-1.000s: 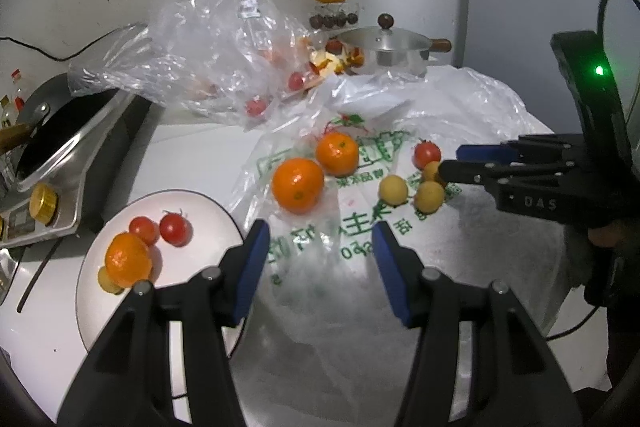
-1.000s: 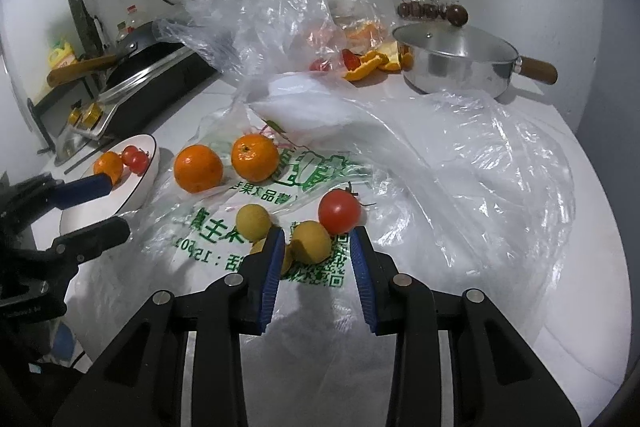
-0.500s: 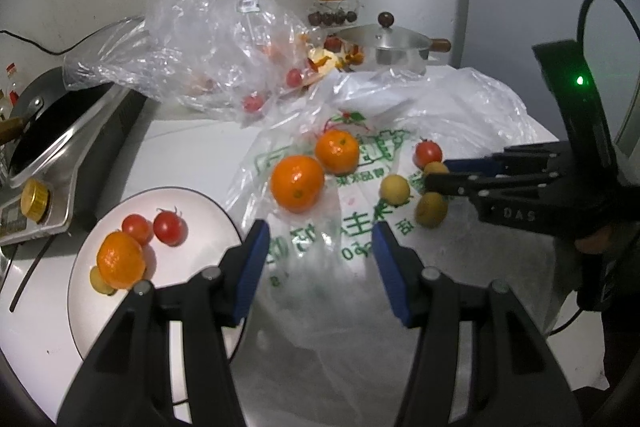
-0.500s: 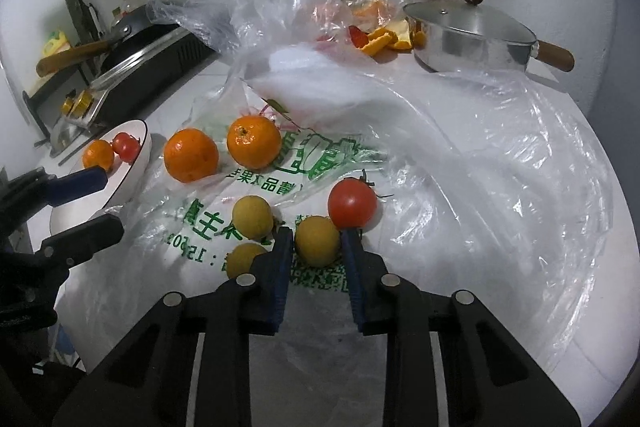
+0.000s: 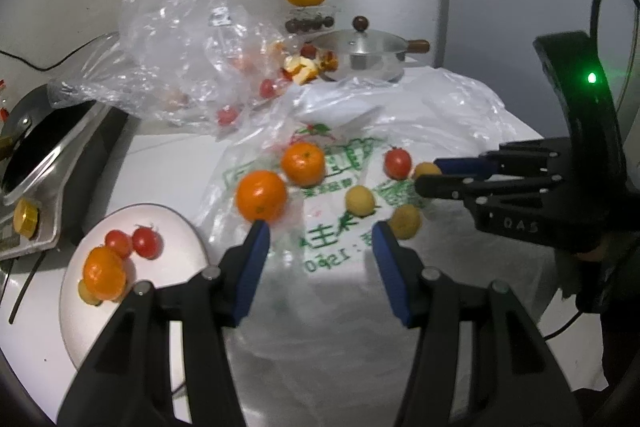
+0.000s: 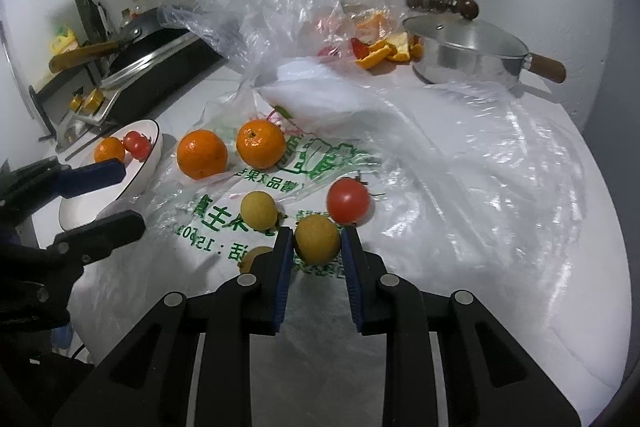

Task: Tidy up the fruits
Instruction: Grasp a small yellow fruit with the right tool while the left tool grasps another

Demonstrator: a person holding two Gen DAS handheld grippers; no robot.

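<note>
White counter (image 6: 580, 267) carries a printed plastic bag (image 6: 440, 163). On the bag, the right gripper (image 6: 317, 247) is clamped on a small yellow fruit (image 6: 317, 239), touching a tomato (image 6: 348, 201); a second ago its jaws stood apart. Only the left wrist view shows the plate (image 5: 176, 239) interior. The left gripper (image 5: 320, 247) hangs open, empty, as before.

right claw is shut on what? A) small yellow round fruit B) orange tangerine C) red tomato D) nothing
A: in the right wrist view the right claw has both blue pads pressed against the small yellow round fruit on the printed plastic bag; the red tomato lies free just beyond it.
</note>
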